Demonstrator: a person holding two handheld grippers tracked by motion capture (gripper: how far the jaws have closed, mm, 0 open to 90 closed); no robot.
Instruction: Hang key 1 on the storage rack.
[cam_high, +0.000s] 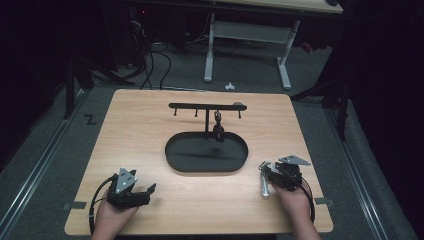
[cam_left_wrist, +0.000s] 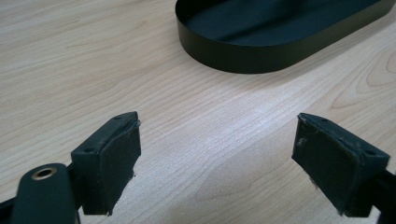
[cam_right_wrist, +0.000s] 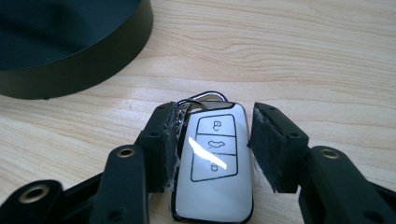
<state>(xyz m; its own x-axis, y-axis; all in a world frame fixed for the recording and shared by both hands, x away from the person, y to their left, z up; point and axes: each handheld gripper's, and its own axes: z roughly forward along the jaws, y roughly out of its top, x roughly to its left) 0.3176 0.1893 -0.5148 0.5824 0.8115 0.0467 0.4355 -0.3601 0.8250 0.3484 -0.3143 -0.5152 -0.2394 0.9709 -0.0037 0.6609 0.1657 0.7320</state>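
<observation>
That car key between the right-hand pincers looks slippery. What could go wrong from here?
The right gripper brackets the glossy key fob, but a gap shows beside one pad, so it might slip or skid on closing. Its metal ring could catch. Carried to the rack, it may bump the item already hanging.

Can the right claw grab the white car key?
Probably yes. The glossy white car key fob with three buttons lies flat on the light wooden table right between the right claw's jaws, with nothing in the way; the jaws are not yet clamped.
</observation>
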